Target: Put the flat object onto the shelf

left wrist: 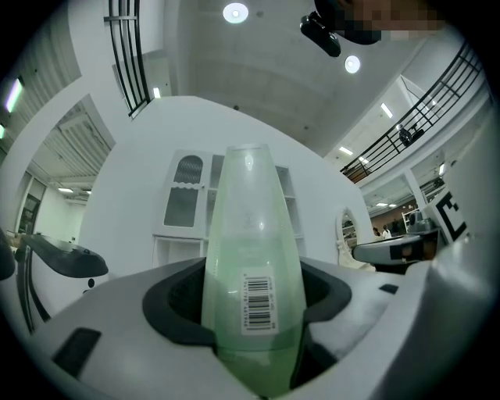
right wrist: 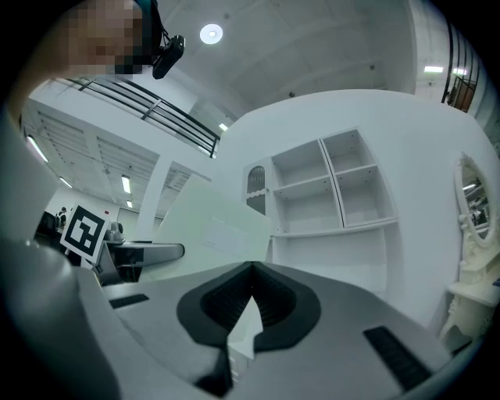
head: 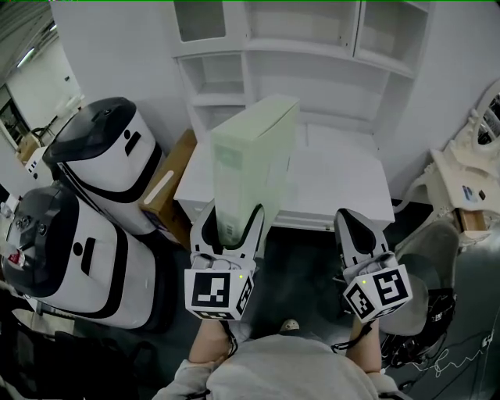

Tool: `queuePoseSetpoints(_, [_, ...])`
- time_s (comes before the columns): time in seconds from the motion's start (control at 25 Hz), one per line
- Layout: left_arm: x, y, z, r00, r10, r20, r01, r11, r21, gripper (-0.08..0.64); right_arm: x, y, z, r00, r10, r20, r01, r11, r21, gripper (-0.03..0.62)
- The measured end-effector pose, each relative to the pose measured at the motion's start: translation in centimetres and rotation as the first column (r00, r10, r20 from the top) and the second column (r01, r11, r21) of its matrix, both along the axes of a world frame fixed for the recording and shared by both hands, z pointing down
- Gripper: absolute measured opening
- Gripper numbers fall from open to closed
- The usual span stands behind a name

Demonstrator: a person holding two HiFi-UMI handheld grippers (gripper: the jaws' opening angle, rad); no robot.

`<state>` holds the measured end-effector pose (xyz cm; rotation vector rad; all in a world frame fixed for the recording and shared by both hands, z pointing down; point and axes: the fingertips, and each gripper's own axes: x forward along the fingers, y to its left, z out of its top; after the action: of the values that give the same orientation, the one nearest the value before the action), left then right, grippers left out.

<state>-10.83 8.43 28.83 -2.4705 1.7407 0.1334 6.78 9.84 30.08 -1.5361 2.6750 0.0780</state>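
White shelf unit (head: 312,47) with desk (head: 344,187) against a white wall. Pale green flat box (head: 254,156) is held upright at the desk's front edge, clamped by left gripper (head: 230,224); right gripper (head: 349,223) closed, empty

The left gripper (left wrist: 252,293) squeezes a thin green box (left wrist: 250,211) that stands up tall. A barcode sticker (left wrist: 258,303) is on it. A white shelf (left wrist: 181,223) stands behind.

Cool, even ceiling lamps (left wrist: 235,12) overhead; fisheye bends my gripper views' edges; flat object (left wrist: 251,258) soft up close; floor (head: 312,254) dim.
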Motion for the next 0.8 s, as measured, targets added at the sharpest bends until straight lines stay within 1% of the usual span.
queuePoseSetpoints(0.36, [4.3, -2.3, -0.8, 0.999, -0.043, -0.014, 0.043, 0.999, 0.025, 0.295, 4.6, -3.1, -0.1, 0.999, -0.047, 0.002, 0.047, 0.999, 0.008, 0.009])
queuePoseSetpoints(0.6, [5.1, -2.9, -0.4, 0.998, -0.066, -0.005, 0.066, 0.998, 0.022, 0.295, 5.4, -4.3, 0.8, 0.997, -0.075, 0.020, 0.075, 0.997, -0.008, 0.009])
queuePoseSetpoints(0.8, [5.0, -4.4, 0.1, 0.998, -0.064, -0.004, 0.064, 0.998, 0.014, 0.295, 5.4, -5.7, 1.5, 0.997, -0.075, 0.030, 0.076, 0.997, -0.023, 0.009])
